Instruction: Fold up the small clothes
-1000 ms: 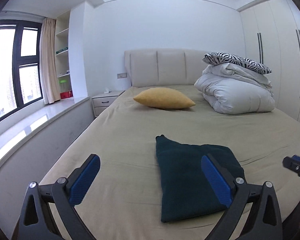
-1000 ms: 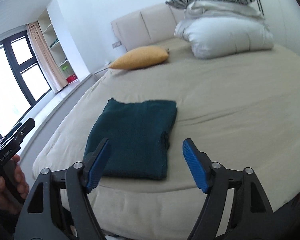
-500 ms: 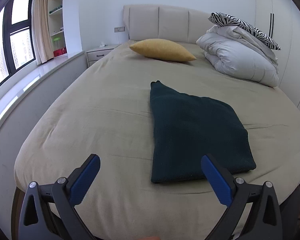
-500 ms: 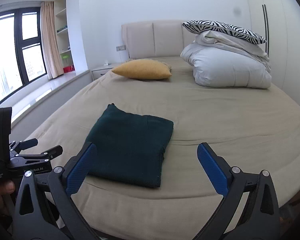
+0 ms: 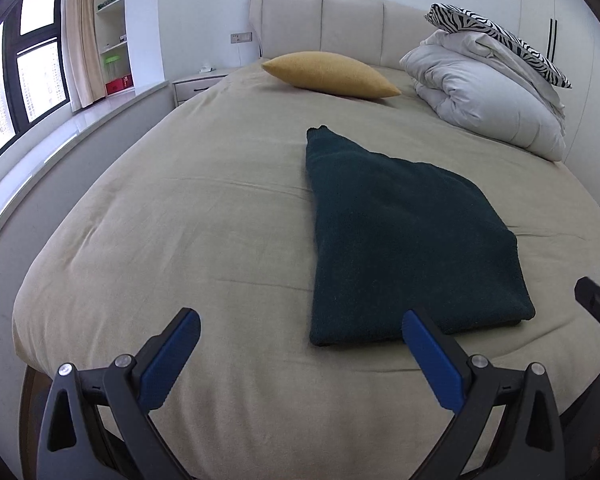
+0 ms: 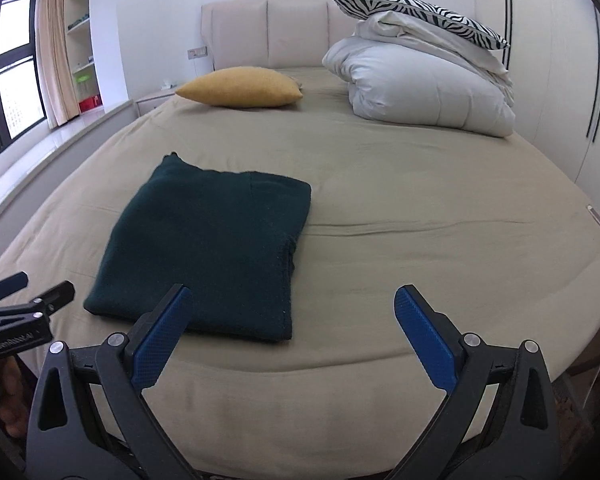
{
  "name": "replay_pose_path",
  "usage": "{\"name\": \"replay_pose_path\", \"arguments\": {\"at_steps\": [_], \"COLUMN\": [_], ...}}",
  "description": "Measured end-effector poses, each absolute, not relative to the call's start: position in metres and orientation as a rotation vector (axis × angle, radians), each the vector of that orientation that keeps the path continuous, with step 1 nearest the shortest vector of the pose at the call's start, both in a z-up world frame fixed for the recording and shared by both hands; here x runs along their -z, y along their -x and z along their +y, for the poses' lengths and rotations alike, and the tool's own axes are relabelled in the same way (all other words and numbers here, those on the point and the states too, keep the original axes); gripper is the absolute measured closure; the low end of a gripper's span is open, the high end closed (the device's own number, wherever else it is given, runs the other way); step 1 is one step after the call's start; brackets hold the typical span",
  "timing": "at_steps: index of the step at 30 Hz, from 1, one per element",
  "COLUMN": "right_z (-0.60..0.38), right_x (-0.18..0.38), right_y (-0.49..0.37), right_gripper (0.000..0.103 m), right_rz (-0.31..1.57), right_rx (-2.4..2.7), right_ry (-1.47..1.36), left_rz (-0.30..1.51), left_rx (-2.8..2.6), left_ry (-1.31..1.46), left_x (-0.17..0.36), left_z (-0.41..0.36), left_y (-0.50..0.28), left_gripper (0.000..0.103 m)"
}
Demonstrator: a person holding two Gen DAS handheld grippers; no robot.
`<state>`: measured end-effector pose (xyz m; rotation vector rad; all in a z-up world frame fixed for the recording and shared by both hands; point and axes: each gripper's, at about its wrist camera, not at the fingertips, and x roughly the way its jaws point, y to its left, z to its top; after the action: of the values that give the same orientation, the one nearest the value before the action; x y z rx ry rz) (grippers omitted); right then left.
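Now, left claw (image 5: 300,344): spread wide, holding and touching nothing, above the bed's near edge.
Right claw (image 6: 294,316): its jaws have just been opening and stand wide apart, nothing between them, touching nothing.
Dark green garment (image 5: 404,240): folded flat on the bed (image 5: 188,216), close to the near edge; its near right corner sits just beyond the left claw's right finger, and it lies ahead-left of the right claw.
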<state>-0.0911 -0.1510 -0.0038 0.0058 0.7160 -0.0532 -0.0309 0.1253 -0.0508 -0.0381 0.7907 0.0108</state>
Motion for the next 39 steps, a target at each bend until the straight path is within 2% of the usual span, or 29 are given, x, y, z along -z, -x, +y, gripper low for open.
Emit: {"name": "replay_pose_path", "arguments": {"at_steps": [6, 39], "right_z": [-0.153, -0.137], "right_x": [0.021, 0.008], "right_y": [0.088, 0.100], "right_gripper": [0.001, 0.001], "right_rz": [0.757, 0.731], "right_rx": [0.064, 0.047], "right_ry": [-0.016, -0.010], "left_rz": [0.784, 0.737], "left_rx": [-0.025, -0.001], "left_ry": [0.032, 0.035], "left_x": [0.055, 0.044], "left_z": [0.127, 0.118], "left_y": [0.030, 0.041], "left_gripper": [0.000, 0.000]}}
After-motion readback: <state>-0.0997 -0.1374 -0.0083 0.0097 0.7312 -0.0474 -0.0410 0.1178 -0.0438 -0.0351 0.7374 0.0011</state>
